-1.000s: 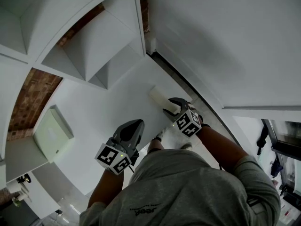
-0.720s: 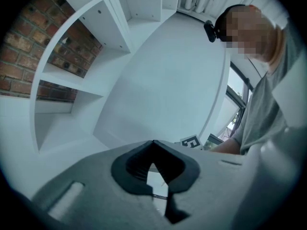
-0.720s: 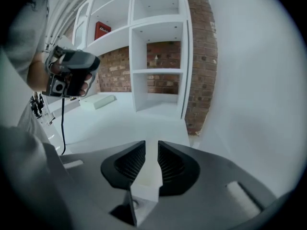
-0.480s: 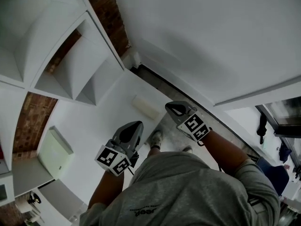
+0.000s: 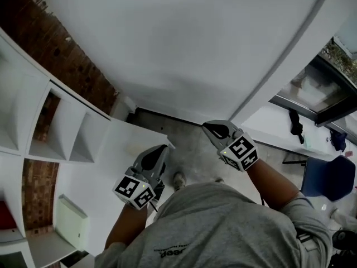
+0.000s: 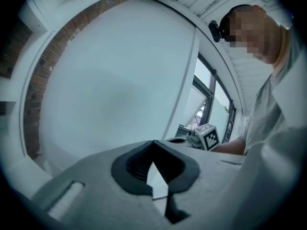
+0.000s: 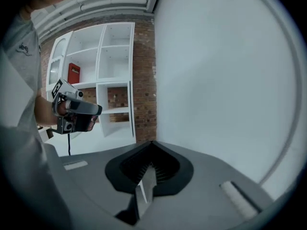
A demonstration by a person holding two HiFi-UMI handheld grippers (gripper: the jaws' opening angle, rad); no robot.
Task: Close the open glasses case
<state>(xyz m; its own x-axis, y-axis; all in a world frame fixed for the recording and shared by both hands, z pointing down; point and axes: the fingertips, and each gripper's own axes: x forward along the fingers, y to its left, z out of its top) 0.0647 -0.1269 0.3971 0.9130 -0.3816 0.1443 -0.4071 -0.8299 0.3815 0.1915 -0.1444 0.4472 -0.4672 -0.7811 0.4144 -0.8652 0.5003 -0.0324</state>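
No glasses case shows in any view at this moment. My left gripper (image 5: 161,148) is held up in front of the person's chest, over the edge of the white table (image 5: 106,166). Its jaws meet at the tip with nothing between them (image 6: 153,143). My right gripper (image 5: 208,127) is raised over the grey floor, off the table, and points toward the white wall. It is shut and empty too (image 7: 152,146). Each gripper shows in the other's view: the right one's marker cube (image 6: 209,137) and the left gripper (image 7: 76,112).
White open shelving (image 5: 61,133) stands against a brick wall (image 5: 61,49) at the left, with a red box (image 7: 73,74) on one shelf. A pale box (image 5: 72,223) lies on the table's near left. A large white wall (image 5: 195,43) lies ahead; a blue chair (image 5: 330,178) stands at the right.
The head view has swung right, away from the table. Both grippers rose and drew back from the pale case, which has left the view. The right gripper's jaws went from open to shut.
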